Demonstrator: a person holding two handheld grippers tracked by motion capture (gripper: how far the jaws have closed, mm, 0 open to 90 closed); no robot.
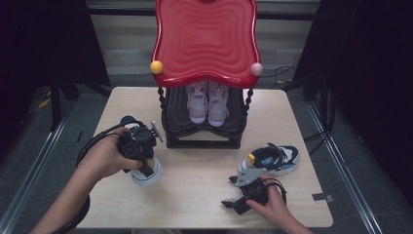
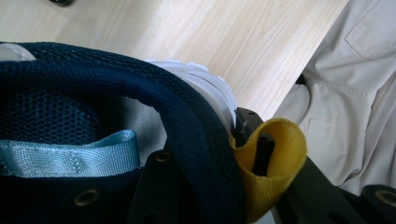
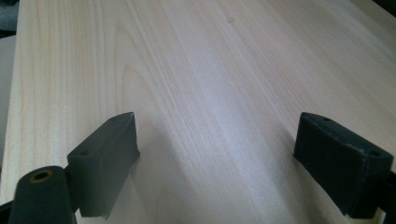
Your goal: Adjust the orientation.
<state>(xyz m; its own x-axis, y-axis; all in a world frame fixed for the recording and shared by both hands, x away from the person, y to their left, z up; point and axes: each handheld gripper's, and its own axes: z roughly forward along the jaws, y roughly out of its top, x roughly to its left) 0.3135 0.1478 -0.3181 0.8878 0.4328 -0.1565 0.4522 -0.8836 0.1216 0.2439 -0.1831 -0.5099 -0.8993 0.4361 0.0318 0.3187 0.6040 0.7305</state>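
Shoes sit apart on the pale wooden counter [image 1: 204, 180] in the high view: the left gripper [image 1: 141, 144] holds a navy mesh sneaker with white sole [image 1: 146, 173], its twin [image 1: 270, 160] lies beside the right gripper [image 1: 246, 192], before the red-topped black shoe rack [image 1: 204, 139]

Left gripper view: jaws clamped on the sneaker's navy heel collar [image 2: 187, 135] beside the yellow pull loop [image 2: 275, 163]; lifting level should, I judge, keep the grip

Right gripper view: jaws apart over bare wood
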